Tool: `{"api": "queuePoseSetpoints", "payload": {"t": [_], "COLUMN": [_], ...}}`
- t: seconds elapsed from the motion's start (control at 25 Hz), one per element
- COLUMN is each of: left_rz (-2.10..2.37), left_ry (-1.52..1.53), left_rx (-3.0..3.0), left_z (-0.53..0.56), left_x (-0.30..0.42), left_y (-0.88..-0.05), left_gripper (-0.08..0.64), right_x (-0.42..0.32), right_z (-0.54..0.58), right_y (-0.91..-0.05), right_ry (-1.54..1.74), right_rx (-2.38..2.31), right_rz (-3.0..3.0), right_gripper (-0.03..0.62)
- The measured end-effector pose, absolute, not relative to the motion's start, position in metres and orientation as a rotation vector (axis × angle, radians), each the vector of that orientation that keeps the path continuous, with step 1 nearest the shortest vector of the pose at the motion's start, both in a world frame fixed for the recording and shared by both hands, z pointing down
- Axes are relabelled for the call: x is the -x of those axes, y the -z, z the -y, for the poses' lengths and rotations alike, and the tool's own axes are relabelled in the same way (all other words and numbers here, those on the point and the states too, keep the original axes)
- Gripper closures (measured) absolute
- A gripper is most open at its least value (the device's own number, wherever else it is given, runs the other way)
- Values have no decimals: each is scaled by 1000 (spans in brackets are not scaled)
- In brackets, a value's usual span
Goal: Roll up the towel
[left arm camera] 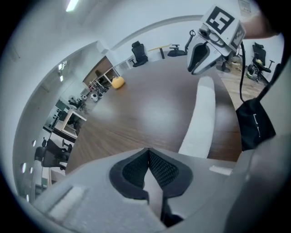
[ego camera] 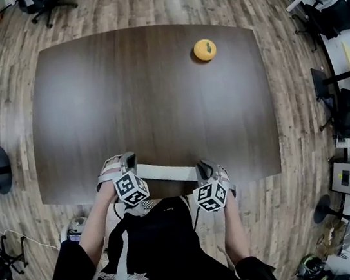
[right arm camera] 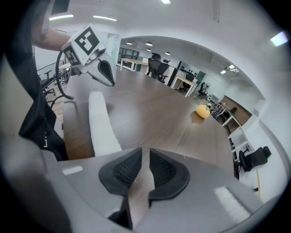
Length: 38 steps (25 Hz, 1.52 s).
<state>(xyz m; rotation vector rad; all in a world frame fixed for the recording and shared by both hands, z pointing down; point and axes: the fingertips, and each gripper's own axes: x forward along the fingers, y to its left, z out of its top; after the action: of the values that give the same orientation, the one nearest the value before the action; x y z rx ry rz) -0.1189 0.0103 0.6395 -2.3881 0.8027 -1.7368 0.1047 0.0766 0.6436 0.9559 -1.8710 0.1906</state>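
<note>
Noted left claw (left arm camera: 148, 151) at bottom centre, black ribbed pads meeting at the tips. Saw a pale sliver in the narrow gap lower down; cannot tell whether cloth. Logged white towel (left arm camera: 202, 113) as a long narrow band, starting just right of the claw and running ahead across the dark tabletop (left arm camera: 150, 104) to the right claw (left arm camera: 195, 68), tips at the band's far end, marker cube (left arm camera: 223, 22) above. Spotted small yellow-orange round object (left arm camera: 117, 82) far ahead to the left, well apart from the towel. Marked black fabric (left arm camera: 254, 123) hanging close on the right.
</note>
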Motion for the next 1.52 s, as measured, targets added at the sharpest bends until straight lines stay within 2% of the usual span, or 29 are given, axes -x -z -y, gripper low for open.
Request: {"api": "queuePoseSetpoints", "payload": {"t": [0.2,0.28,0.52,0.84,1.16,1.52], "left_rz": [-1033,-1129,-1303,-1377,-1354,-1355], "left_ry": [1500,1356,957,659,525,555], "left_rx": [2458,2508,2596,2698,2787,2808], "left_z": [13,17,9,-39,-102,-158], "left_x": [125,126,133,139,137,138], "left_y": [-587,-559,-481,-418,-394,-404], "left_gripper": [548,548,549,549,551,551], "right_x": [-111,-110,-94,-67,-54,-59], "right_z": [-54,-49,-54,-102,-172,-226], "right_y": [-592,-564,-483,-393,-371,-383], "right_ry": [-135,-99,1,45,60,7], "right_rx": [-1194,-1309,-1617,-1865,-1922,-1924], "right_rz": [1886,1909,1974,2069,2068,2086], "right_gripper": [543,586,588,588,588,588]}}
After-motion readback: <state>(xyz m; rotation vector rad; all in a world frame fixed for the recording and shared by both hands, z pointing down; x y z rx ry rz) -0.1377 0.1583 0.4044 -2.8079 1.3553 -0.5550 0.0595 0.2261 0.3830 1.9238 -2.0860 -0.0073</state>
